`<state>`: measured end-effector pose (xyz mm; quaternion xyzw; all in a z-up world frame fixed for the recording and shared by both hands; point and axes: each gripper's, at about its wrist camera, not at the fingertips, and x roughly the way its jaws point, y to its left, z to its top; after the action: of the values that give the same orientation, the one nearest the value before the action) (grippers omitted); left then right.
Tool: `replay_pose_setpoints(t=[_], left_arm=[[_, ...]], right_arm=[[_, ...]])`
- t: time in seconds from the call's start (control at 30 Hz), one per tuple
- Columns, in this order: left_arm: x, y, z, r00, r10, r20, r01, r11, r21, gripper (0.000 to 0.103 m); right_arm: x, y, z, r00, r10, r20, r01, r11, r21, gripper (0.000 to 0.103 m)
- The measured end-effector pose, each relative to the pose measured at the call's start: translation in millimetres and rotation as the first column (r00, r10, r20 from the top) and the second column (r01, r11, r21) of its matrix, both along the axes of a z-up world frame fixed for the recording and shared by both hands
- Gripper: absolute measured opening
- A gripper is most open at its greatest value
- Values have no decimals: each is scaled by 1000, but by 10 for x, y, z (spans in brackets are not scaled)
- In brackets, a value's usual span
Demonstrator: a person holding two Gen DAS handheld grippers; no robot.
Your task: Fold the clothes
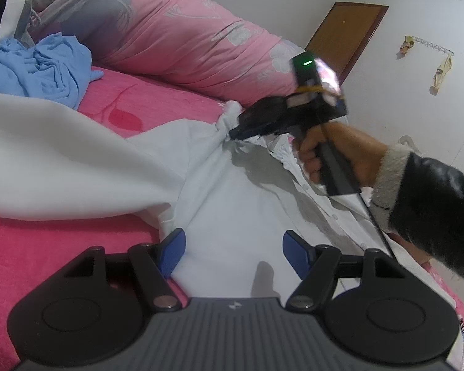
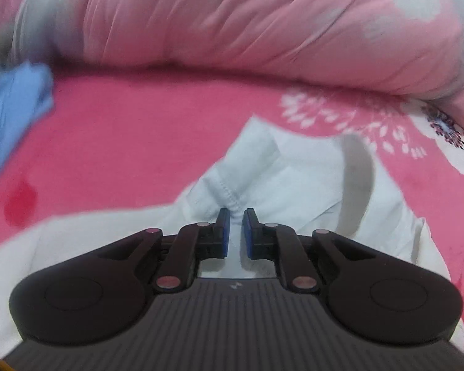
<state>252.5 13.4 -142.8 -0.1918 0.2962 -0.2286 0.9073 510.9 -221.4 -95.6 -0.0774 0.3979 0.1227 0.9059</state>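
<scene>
Left gripper (image 1: 233,255), black with blue pads, hangs with its jaws spread wide and nothing between them, just above the white button-front cotton shirt (image 1: 232,204) spread on the bright pink floral bedsheet (image 1: 40,253). Beyond it, the right gripper (image 1: 235,132), held by a hand (image 1: 334,151) emerging from a black leather sleeve with a fleecy cuff (image 1: 423,198), has its jaws drawn narrow on a bunched, stitched seam of the shirt. The right wrist view confirms this: the blue pads (image 2: 225,235) pinch a ridge of white fabric (image 2: 229,198), with a narrow gap between them filled by cloth. A row of buttons runs along the shirt's placket below the hand. Farther back, to the left, a crumpled light blue garment (image 1: 37,68) lies on the sheet. Behind everything, a rolled pink quilt with grey flower print (image 1: 176,40) runs across the bed. A brown wooden door (image 1: 346,37) stands in the white wall beyond.
</scene>
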Motion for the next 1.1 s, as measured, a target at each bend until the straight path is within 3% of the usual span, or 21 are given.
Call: replay_pose_setpoints(t=[0.1, 0.13, 0.37, 0.57, 0.67, 0.87, 0.93, 1.1], left_arm=[[1, -5, 1, 1000, 1, 0, -1, 1000, 0, 71], [2, -7, 2, 1000, 1, -1, -1, 1000, 0, 71], [11, -2, 4, 1000, 3, -5, -3, 1000, -7, 71], [21, -4, -3, 1000, 4, -5, -4, 1000, -12, 71], [22, -7, -3, 1000, 5, -5, -5, 1000, -12, 71], [22, -3, -5, 1000, 5, -5, -5, 1000, -12, 71], [24, -1, -7, 1000, 5, -5, -5, 1000, -13, 71], [33, 3, -13, 1000, 4, -6, -4, 1000, -15, 71]], right_arm=[[-257, -272, 362, 998, -51, 34, 46, 990, 130, 10], [-405, -357, 480, 998, -53, 43, 47, 990, 131, 10], [-1002, -816, 401, 991, -44, -128, 73, 970, 231, 13], [-1062, -813, 4, 977, -45, -206, 113, 937, 330, 22], [-1100, -757, -43, 980, -20, -197, 81, 948, 309, 23], [-1213, -506, -56, 993, 37, -115, -21, 990, 142, 22], [-1275, -395, -44, 994, 67, -83, -60, 994, 91, 3], [-1577, -94, 25, 989, 116, 94, -99, 981, -166, 0]])
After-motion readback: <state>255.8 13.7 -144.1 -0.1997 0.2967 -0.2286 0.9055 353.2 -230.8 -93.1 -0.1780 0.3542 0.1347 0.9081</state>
